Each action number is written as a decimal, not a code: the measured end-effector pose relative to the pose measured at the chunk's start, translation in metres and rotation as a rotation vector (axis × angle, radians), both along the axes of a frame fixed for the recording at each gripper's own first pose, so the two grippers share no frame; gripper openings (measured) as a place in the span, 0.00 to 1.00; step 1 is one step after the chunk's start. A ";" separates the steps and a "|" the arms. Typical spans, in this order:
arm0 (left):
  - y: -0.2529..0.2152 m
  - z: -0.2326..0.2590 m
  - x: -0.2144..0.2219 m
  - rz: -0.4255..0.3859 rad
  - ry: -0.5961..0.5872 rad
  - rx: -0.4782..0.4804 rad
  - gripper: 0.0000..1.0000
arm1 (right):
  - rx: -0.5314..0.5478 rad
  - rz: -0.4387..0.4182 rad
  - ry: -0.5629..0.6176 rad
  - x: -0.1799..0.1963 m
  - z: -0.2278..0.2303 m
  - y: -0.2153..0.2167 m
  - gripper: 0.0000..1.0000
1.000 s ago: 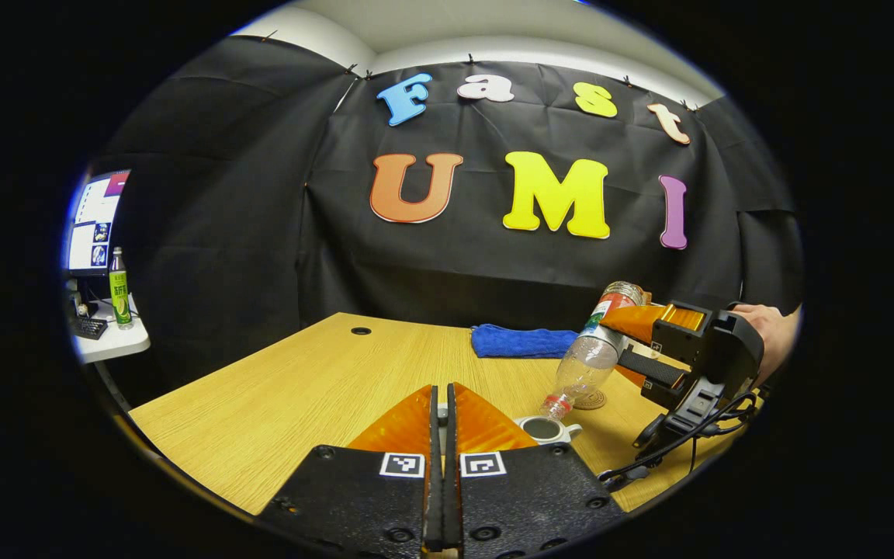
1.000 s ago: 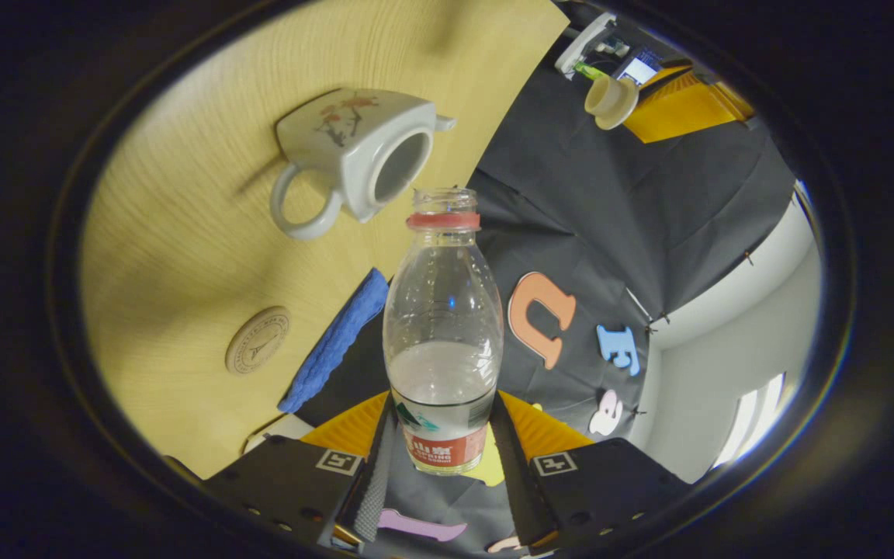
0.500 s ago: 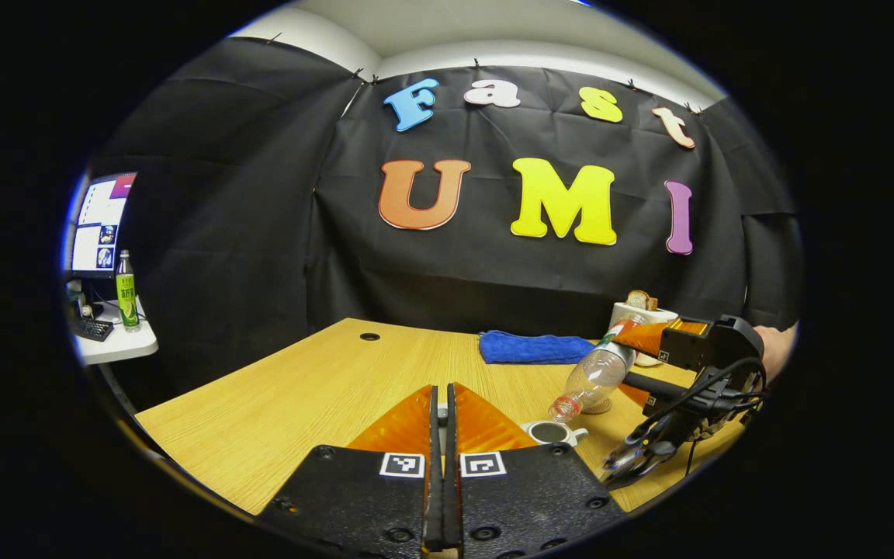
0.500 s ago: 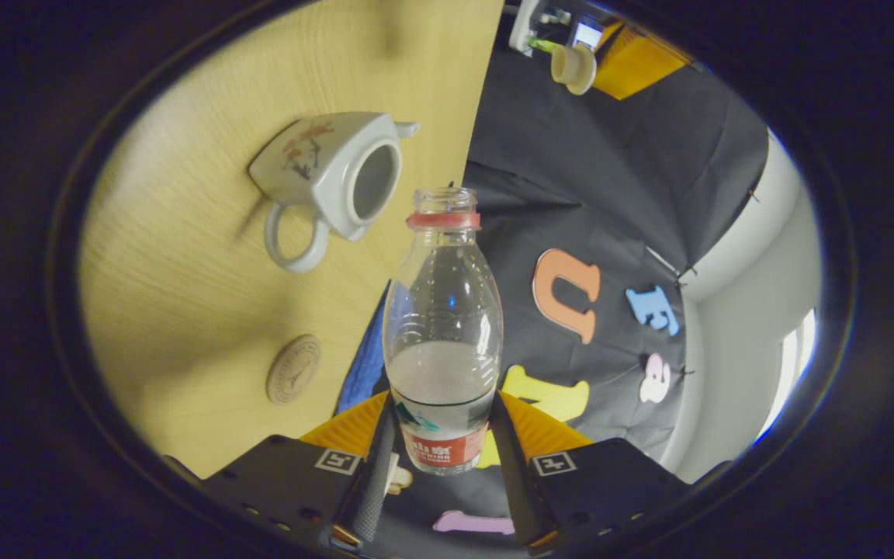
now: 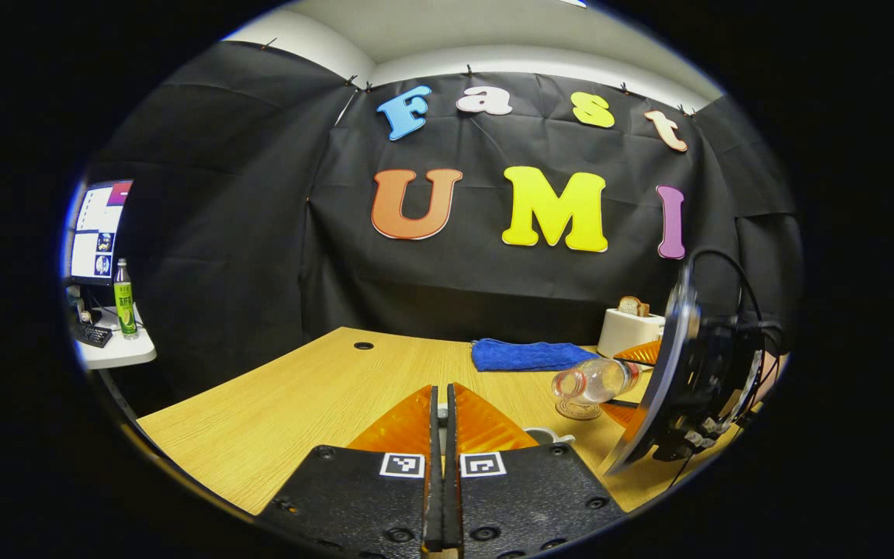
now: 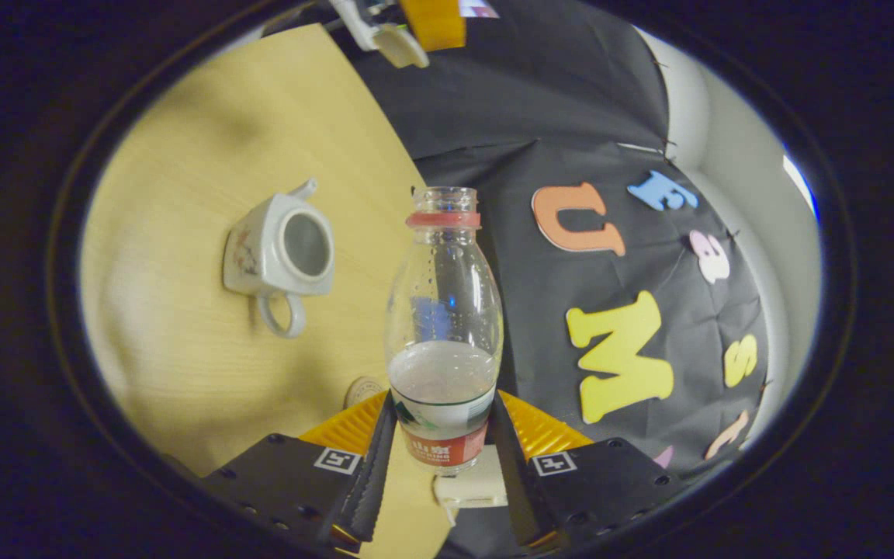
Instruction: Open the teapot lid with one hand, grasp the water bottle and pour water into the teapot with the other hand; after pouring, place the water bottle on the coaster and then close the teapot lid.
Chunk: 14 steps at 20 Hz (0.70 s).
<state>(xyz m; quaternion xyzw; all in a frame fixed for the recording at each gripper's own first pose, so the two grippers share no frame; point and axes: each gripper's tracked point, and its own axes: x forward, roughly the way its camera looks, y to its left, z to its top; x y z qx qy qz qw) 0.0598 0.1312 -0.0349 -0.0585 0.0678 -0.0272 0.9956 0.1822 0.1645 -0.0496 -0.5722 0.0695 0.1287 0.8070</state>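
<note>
Jaws on the right gripper (image 6: pixel 441 446) were clamped on both sides of the water bottle (image 6: pixel 444 326), down near its label end, and the bottle was uncapped with some water sitting in the lower part. From the left gripper view that bottle (image 5: pixel 593 380) lay tipped almost flat in the air above the tabletop (image 5: pixel 315 388), mouth pointing back toward the left gripper, right over the round coaster (image 5: pixel 577 409). The left gripper (image 5: pixel 440 411) had its jaws pressed tight together; in the right gripper view a pale lid (image 6: pixel 400 45) sat at its tip, up off the wood.

The white teapot (image 6: pixel 278 252) stood on the tabletop with its top open, handle toward the right gripper's camera and spout away from it. From the left gripper view you could just catch its rim (image 5: pixel 546 436) poking out behind the gripper's own fingers.

Further back a blue cloth (image 5: pixel 528 354) lay near the far edge, with a white toaster (image 5: pixel 627 330) beside it. Off to the side a green bottle (image 5: pixel 124 301) stood on a small white desk (image 5: pixel 115 351).
</note>
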 end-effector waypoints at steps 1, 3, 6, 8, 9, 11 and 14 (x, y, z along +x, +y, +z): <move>-0.002 -0.001 0.001 -0.005 -0.001 0.000 0.03 | 0.078 -0.018 0.030 0.000 0.000 -0.001 0.66; -0.006 -0.001 0.000 -0.010 0.002 0.010 0.03 | 0.218 -0.045 0.081 -0.001 0.003 0.000 0.66; -0.010 0.001 0.000 -0.021 -0.005 0.006 0.03 | 0.429 -0.066 0.112 0.001 0.017 0.000 0.66; -0.014 0.002 0.001 -0.026 -0.009 0.006 0.03 | 0.540 -0.083 0.121 0.004 0.026 -0.004 0.65; -0.017 0.001 0.002 -0.030 -0.008 0.008 0.03 | 0.588 -0.092 0.129 0.007 0.029 -0.007 0.64; -0.023 0.000 0.001 -0.040 -0.005 0.022 0.03 | 0.685 -0.105 0.142 0.015 0.033 -0.012 0.66; -0.027 -0.002 -0.002 -0.059 -0.002 0.029 0.03 | 0.810 -0.120 0.205 0.030 0.023 -0.017 0.64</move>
